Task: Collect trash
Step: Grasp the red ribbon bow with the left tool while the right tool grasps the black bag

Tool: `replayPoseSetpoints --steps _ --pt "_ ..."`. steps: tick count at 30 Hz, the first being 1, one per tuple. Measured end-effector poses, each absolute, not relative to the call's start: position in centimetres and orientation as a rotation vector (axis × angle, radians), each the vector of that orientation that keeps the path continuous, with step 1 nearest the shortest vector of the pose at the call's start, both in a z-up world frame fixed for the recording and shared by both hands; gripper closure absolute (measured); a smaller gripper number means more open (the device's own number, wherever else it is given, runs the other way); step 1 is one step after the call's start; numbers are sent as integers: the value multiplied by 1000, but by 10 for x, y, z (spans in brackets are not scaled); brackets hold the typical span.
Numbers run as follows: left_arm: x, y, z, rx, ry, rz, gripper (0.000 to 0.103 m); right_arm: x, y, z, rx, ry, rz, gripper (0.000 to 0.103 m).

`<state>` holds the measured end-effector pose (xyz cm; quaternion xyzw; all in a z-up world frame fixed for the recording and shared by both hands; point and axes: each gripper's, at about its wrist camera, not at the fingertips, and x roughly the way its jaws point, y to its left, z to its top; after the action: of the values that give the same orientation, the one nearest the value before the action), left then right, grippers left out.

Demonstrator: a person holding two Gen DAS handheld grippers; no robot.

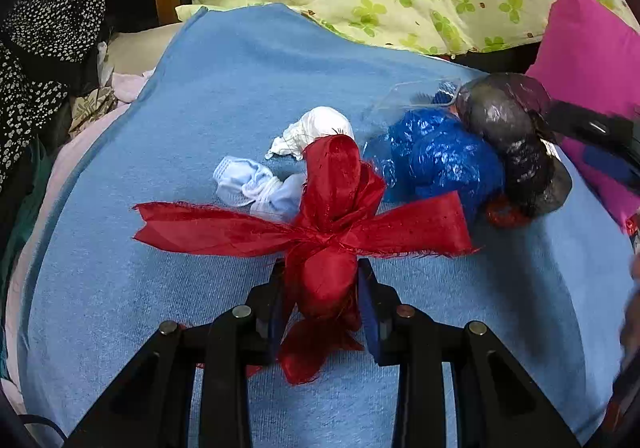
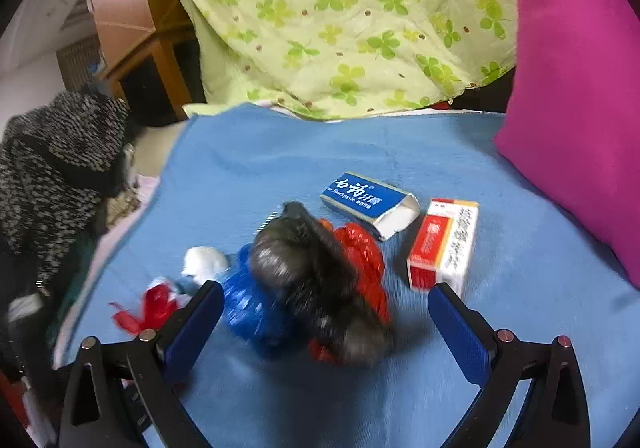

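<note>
My left gripper (image 1: 322, 288) is shut on a knotted red fabric strip (image 1: 332, 208) that lies on the blue blanket (image 1: 200, 108). Behind it lie a white wad (image 1: 320, 128) and a pale blue wad (image 1: 256, 184). To the right sit a crumpled blue plastic bag (image 1: 440, 160) and a black bag (image 1: 512, 136). My right gripper (image 2: 326, 308) is open, its pads on either side of the black bag (image 2: 316, 272), not touching it. A red bag (image 2: 364, 256) lies under it and the blue bag (image 2: 248, 304) beside it. Farther off lie a blue toothpaste box (image 2: 368, 200) and a red-and-white box (image 2: 444, 244).
A magenta cushion (image 2: 580, 108) stands at the right edge of the blanket. A green clover-print quilt (image 2: 340, 20) is piled at the back. Dark speckled clothing (image 2: 60, 168) hangs at the left, with wooden furniture (image 2: 132, 8) behind it.
</note>
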<state>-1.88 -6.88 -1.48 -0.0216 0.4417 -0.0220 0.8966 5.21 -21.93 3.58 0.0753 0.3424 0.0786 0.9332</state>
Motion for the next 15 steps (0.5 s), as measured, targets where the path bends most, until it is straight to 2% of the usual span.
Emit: replayPoseSetpoints --steps 4,6,8,10,15 --pt "-19 -63 -14 -63 900 -56 68 75 -212 21 130 760 157 3" --pt "-19 -60 -14 -74 898 -60 68 84 -211 11 119 797 147 17" --pt "-18 -58 -15 -79 898 -63 68 87 -212 4 131 825 148 42" --pt "-18 -58 -15 -78 899 -64 68 86 -213 -1 142 843 145 56" --pt "-22 -58 -11 -73 885 -62 68 74 -223 2 204 819 155 61"
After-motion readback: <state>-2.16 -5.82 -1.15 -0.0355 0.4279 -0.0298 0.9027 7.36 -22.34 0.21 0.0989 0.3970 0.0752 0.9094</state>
